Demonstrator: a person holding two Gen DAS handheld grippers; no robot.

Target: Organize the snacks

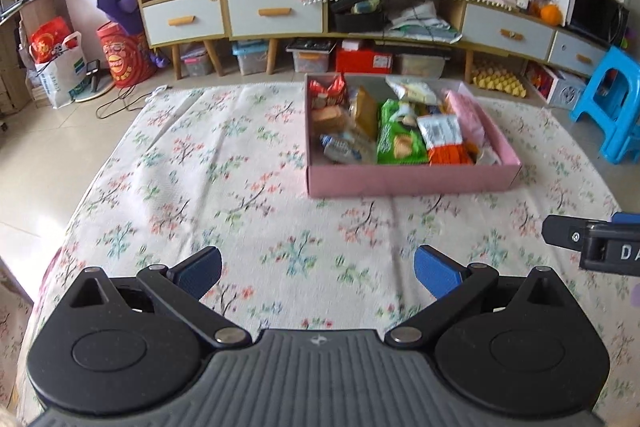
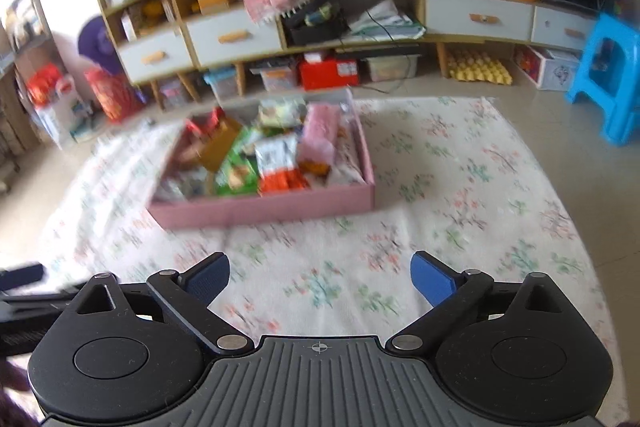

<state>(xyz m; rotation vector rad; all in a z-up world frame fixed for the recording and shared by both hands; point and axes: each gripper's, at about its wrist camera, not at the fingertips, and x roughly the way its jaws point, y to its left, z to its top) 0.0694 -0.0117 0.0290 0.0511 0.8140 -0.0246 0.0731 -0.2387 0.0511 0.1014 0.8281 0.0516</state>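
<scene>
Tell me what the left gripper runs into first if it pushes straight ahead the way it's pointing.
Most likely the floral cloth. The left gripper, jaws open and empty, points down at bare cloth just left of the pink snack box. The box sits to the right of that line, though depth is hard to judge.

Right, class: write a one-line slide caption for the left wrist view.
Open left hand-held gripper above a floral cloth, facing a pink box packed with snacks.
</scene>
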